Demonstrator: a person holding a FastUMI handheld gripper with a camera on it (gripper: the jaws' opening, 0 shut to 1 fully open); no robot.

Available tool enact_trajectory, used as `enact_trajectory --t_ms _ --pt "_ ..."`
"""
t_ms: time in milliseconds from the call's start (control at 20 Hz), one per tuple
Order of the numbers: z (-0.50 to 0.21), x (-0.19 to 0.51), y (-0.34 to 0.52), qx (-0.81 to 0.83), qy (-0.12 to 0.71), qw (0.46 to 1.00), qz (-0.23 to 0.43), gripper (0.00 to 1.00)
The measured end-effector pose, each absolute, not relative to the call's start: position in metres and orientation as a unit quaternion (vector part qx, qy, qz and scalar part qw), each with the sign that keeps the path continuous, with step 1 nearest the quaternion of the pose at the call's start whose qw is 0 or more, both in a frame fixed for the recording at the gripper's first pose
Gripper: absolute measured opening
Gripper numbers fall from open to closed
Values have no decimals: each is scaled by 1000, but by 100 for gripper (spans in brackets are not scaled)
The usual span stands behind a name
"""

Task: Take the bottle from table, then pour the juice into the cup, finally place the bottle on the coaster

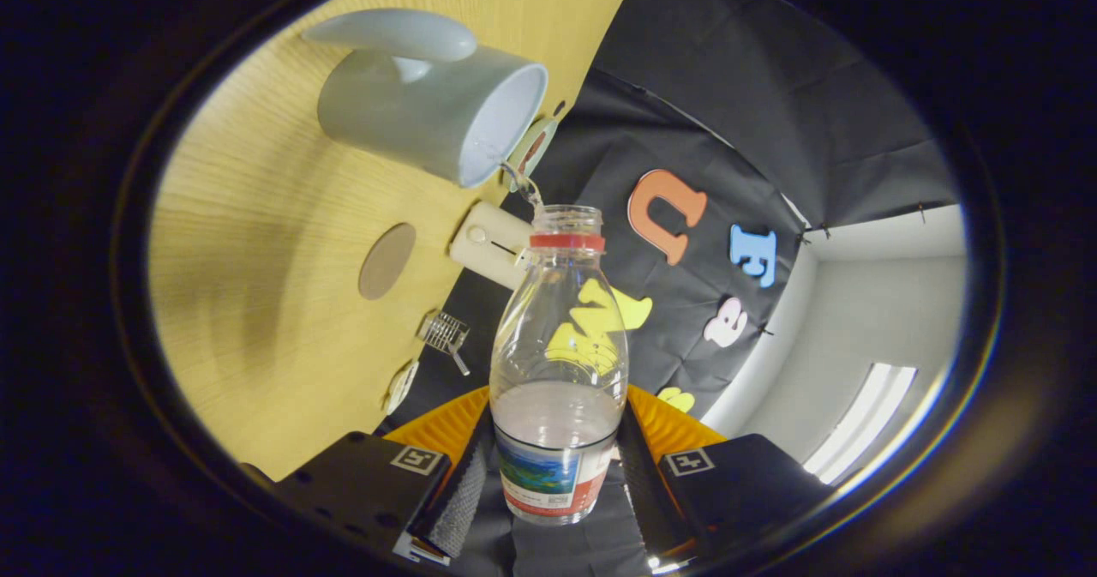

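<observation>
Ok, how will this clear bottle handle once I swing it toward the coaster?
The bottle, clamped in the gripper, is uncapped and part full, so probably light but sloshy. Thin clear plastic may flex under squeeze. The coaster looks small; a tall bottle could tip.

The one camera rides on the gripper point(553, 491), looking forward along its fingers point(458, 495), close on the bottle point(559, 363) held between them. It is rolled hard: the desk point(257, 303) stands toward nine o'clock, the booth wall toward two.

The clear plastic bottle point(559, 363) sits between the jaws, its open mouth just beside the grey handled cup point(420, 105) on the wooden surface point(257, 303); the round brown coaster point(386, 261) lies near the cup
</observation>
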State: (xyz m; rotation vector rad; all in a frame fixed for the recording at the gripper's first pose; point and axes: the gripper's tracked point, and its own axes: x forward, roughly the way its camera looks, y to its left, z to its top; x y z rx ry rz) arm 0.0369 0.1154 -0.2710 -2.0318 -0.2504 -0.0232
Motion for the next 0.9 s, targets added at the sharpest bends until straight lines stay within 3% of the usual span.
enact_trajectory --t_ms 900 --pt "-188 23 142 -878 -172 447 -27 79"
